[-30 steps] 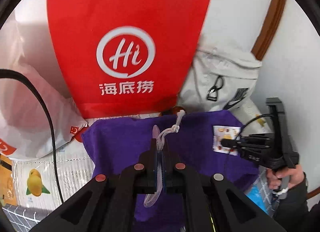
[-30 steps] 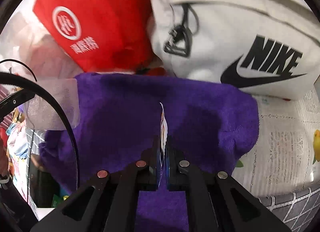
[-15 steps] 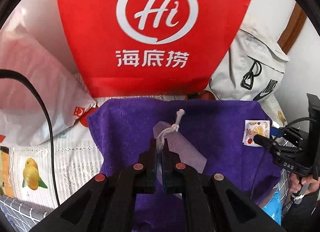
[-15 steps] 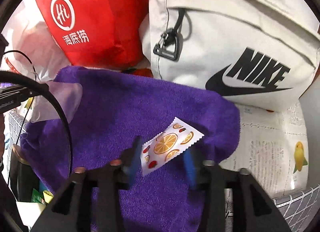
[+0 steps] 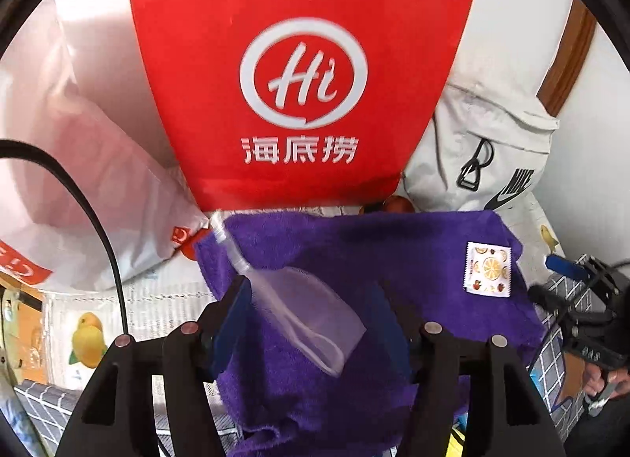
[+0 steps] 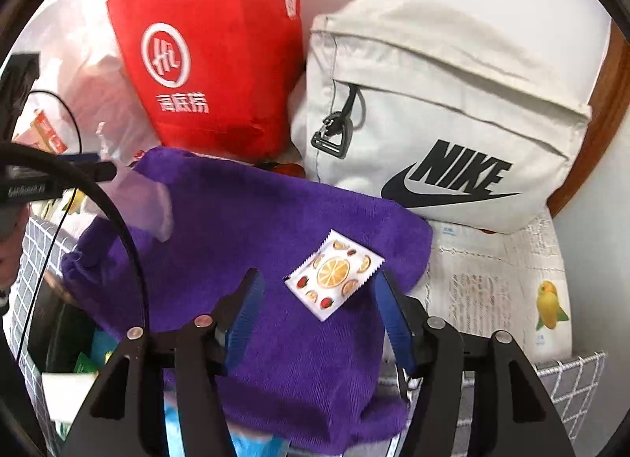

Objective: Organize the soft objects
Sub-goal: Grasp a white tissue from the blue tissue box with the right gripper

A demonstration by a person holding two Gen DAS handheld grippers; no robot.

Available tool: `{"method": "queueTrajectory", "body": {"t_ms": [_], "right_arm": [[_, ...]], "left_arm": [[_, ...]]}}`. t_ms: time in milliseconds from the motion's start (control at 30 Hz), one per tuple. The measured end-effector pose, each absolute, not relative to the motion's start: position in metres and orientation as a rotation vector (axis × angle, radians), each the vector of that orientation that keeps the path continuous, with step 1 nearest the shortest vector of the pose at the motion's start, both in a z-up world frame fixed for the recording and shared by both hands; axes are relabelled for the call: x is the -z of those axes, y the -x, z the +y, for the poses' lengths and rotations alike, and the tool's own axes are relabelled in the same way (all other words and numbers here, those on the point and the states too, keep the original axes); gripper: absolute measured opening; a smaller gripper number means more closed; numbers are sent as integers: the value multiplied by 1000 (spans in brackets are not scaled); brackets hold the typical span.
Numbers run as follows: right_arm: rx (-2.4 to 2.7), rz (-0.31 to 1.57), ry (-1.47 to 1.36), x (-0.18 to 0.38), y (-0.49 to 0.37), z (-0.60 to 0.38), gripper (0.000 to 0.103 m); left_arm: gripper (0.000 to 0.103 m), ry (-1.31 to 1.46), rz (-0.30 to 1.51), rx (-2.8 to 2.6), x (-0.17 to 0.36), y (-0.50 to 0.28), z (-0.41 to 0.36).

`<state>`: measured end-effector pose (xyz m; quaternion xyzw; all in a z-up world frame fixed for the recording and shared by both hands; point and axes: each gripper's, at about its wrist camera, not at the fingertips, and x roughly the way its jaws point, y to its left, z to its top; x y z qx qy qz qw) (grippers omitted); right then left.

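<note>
A purple towel (image 5: pixel 354 252) lies spread in front of both grippers. On it rests a translucent mesh drawstring pouch (image 5: pixel 315 315), between the fingers of my left gripper (image 5: pixel 311 291); those jaws are opening and the blue pads stand clear of the pouch. A small fruit-print sachet (image 6: pixel 334 274) lies flat on the towel (image 6: pixel 244 220), between the fingers of my right gripper (image 6: pixel 319 279); its jaws are opening too and do not touch the sachet. In the left wrist view the sachet (image 5: pixel 488 274) sits near the towel's right edge.
A red paper bag (image 5: pixel 303 82) stands behind the towel, with a white Nike bag (image 6: pixel 453 122) to its right and a pale plastic bag (image 5: pixel 78 181) to its left. A fruit-print cover (image 6: pixel 492 287) and a grey grid cloth (image 6: pixel 571 378) lie beside the towel.
Both grippers were shut, the left on the mesh pouch, the right on the sachet. Both have opened, and the pouch and sachet now lie on the towel. The right gripper has drawn back upward.
</note>
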<state>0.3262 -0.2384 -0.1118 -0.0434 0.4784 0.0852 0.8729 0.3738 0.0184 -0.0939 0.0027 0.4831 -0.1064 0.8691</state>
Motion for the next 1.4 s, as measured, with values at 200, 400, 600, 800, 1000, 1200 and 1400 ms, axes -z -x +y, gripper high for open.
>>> {"method": "queueTrajectory", "body": {"t_ms": [200,400,600,800,1000,1200,1400], "right_arm": [[-185,963,72,97,-292,-239,63],[-191,944,66,87,-255,-234,63],[-227,913,56,77,-206,-227,64],[-244,914,60,78,-160,-220,64],[-293,938,61,95,-124,-208,65],[-343,965,82,115,-119,-190,64],[-364,955,152,129,-124,-170,31]], "left_arm": [[64,-21,965,207,67,-359,19],[64,-54,939,192,54,-325,24],[64,-34,940,207,54,-272,33],[64,-45,942,258,63,-213,28],[64,-8,940,263,73,-170,30],[68,64,937,243,80,-136,40],[68,112,972,213,92,-114,49]]}}
